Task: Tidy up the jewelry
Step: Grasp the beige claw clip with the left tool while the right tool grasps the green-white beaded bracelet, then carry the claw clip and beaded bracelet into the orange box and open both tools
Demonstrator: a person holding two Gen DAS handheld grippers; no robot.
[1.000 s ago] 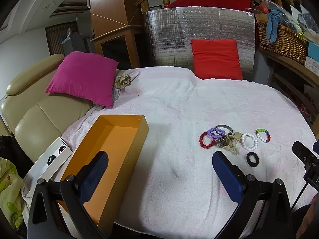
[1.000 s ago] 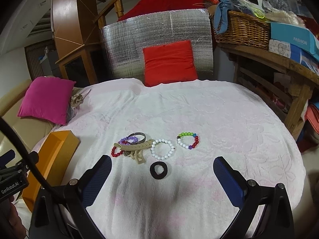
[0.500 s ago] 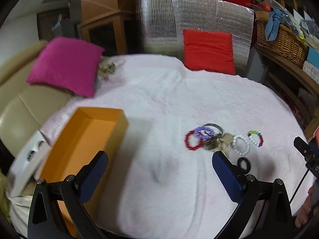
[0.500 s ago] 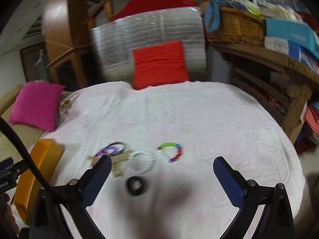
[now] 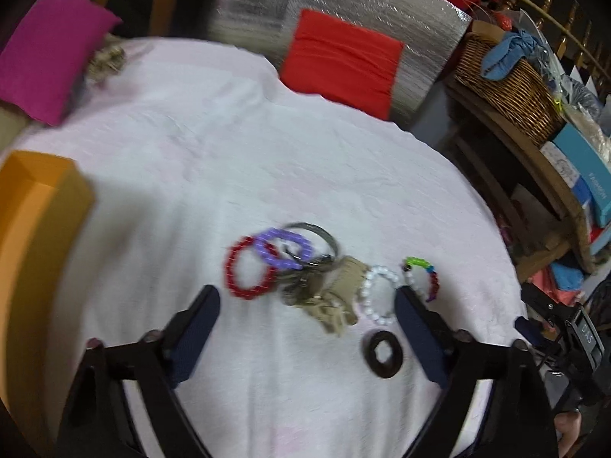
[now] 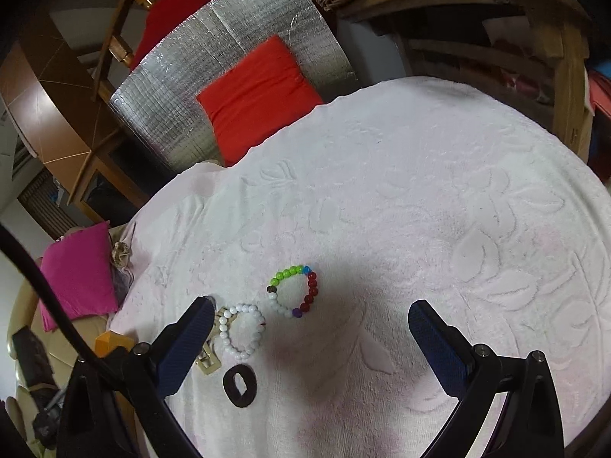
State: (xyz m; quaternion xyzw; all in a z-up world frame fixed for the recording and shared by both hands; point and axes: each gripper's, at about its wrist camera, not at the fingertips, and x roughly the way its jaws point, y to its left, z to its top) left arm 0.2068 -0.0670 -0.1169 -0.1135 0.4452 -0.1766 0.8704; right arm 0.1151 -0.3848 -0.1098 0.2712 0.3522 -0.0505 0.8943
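Observation:
Jewelry lies in a cluster on the white towel-covered table (image 5: 267, 145). In the left wrist view I see a red bead bracelet (image 5: 246, 273), a purple one (image 5: 284, 248), a metal bangle (image 5: 319, 234), a beige hair claw (image 5: 336, 305), a white bead bracelet (image 5: 378, 295), a multicolour bracelet (image 5: 424, 276) and a black hair tie (image 5: 383, 353). My left gripper (image 5: 307, 313) is open just above the cluster. My right gripper (image 6: 307, 320) is open, low over the multicolour bracelet (image 6: 294, 290), with the white bracelet (image 6: 244, 330) and black tie (image 6: 238, 381) at its left finger.
An open orange box (image 5: 34, 236) stands at the table's left edge. A magenta cushion (image 5: 46, 61) and a red cushion (image 5: 343, 61) sit at the back. A wooden shelf with a wicker basket (image 5: 508, 80) borders the right side.
Both grippers have moved forward and down toward the jewelry cluster. The left view has swung right, away from the orange box. Both stay open.

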